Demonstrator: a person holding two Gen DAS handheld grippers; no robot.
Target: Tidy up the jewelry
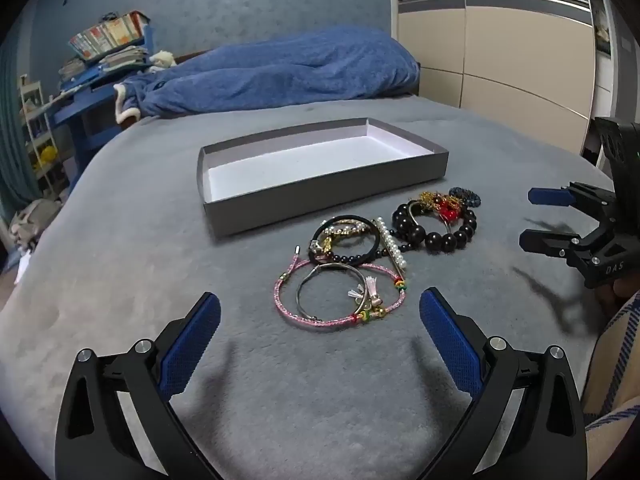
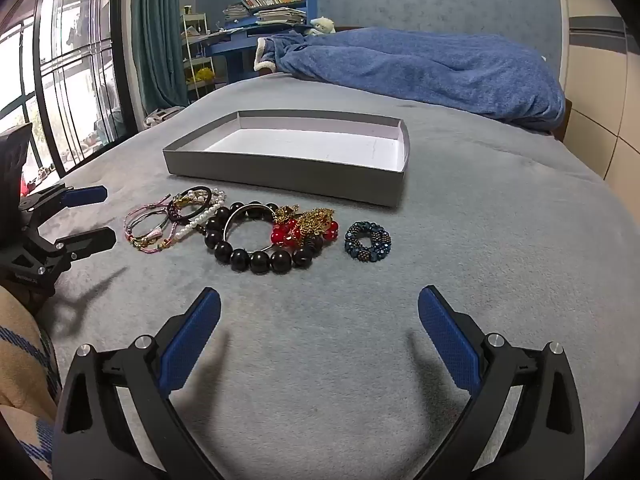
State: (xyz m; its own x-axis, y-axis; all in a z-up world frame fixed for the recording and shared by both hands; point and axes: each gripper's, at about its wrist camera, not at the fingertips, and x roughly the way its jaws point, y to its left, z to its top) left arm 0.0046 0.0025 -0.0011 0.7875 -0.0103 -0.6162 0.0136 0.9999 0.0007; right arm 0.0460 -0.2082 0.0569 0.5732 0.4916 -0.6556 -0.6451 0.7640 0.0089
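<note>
A pile of jewelry lies on the grey bed in front of a shallow grey box [image 1: 320, 204] [image 2: 280, 172] with a white inside. In the left wrist view the pink cord bracelet [image 1: 288, 312] and a thin metal bangle [image 1: 302, 300] lie nearest my left gripper [image 1: 320, 304], which stands open just short of them. Behind are a black hair tie [image 1: 376, 240], a pearl strand [image 1: 394, 248] and a black bead bracelet [image 1: 436, 240] [image 2: 256, 260]. My right gripper [image 2: 319, 300] [image 1: 536, 216] is open, short of the black beads, red beads [image 2: 288, 234] and a blue beaded ring [image 2: 368, 242].
A rumpled blue blanket [image 1: 280, 72] [image 2: 420, 64] lies across the far end of the bed. Wardrobe doors [image 1: 500, 40] stand to the right, a blue desk with books [image 2: 264, 8] and a window [image 2: 60, 60] to the left. A checked sleeve [image 2: 24, 344] shows by the left gripper.
</note>
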